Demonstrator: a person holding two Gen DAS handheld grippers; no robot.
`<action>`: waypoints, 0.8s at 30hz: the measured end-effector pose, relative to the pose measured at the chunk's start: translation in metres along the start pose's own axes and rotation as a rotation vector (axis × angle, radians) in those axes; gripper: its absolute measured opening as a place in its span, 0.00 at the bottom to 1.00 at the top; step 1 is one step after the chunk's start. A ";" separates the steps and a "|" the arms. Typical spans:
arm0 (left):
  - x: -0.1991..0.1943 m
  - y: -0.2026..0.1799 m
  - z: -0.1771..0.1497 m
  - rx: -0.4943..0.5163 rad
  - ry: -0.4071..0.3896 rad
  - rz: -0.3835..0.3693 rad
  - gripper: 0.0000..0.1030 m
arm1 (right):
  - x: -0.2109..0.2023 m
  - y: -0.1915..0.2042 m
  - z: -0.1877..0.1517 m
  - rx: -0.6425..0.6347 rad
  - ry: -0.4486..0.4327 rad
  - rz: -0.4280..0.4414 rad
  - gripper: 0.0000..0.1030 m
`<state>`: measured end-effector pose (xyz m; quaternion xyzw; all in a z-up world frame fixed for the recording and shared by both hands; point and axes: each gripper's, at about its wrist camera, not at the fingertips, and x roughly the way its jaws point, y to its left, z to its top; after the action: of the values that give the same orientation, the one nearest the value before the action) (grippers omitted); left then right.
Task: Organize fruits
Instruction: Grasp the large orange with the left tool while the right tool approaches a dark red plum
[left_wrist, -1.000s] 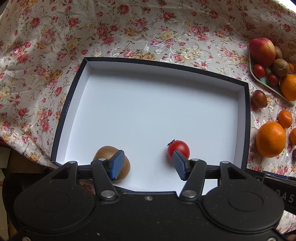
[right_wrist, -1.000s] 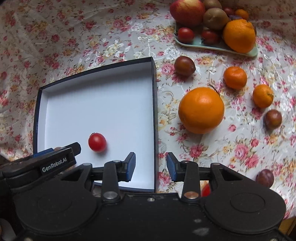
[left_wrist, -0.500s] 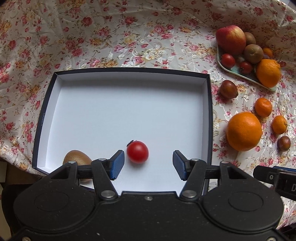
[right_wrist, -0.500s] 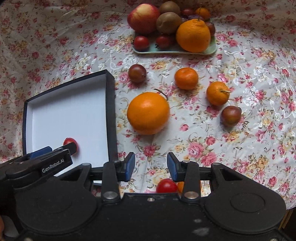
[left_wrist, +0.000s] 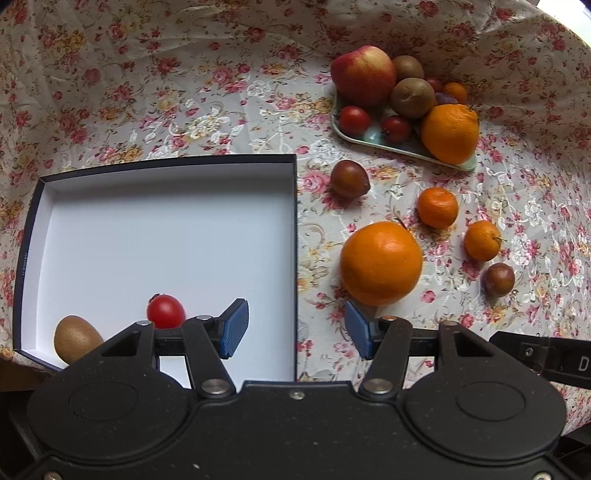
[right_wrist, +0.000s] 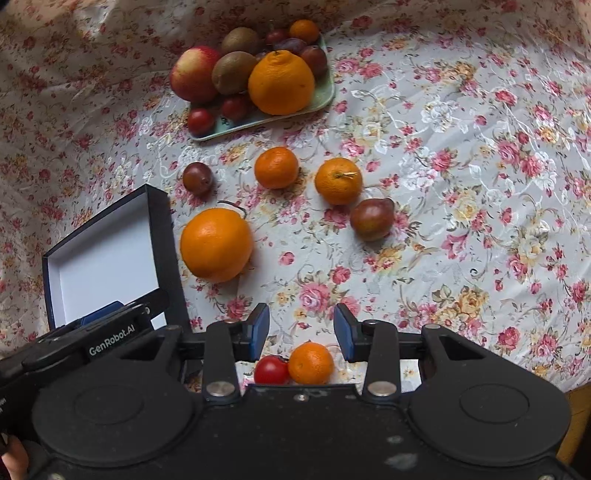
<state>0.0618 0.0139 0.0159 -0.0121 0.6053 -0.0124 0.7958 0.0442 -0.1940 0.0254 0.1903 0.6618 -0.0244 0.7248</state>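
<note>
A black box with a white inside holds a kiwi and a cherry tomato near its front edge. My left gripper is open and empty, straddling the box's right wall. A big orange lies on the cloth just right of the box. My right gripper is open and empty above the cloth. Below its fingers lie a small tomato and a mandarin.
A pale green tray at the back holds an apple, kiwis, tomatoes and an orange. Two mandarins and two dark plums lie loose on the floral cloth.
Both grippers have swung to the right. The left one left the kiwi and tomato in the box and now straddles its right wall; the right one now faces the loose fruit.
</note>
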 end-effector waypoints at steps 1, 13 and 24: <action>0.001 -0.004 0.001 -0.002 0.004 -0.008 0.60 | 0.002 -0.008 0.001 0.021 0.010 -0.005 0.40; 0.007 -0.038 0.013 0.040 0.013 -0.061 0.60 | 0.004 -0.046 0.019 0.143 0.035 -0.031 0.40; 0.016 -0.054 0.032 0.118 0.005 -0.071 0.59 | 0.010 -0.028 0.050 0.113 0.004 -0.033 0.40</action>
<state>0.0964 -0.0407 0.0105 0.0134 0.6045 -0.0762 0.7928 0.0849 -0.2336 0.0111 0.2201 0.6638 -0.0733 0.7110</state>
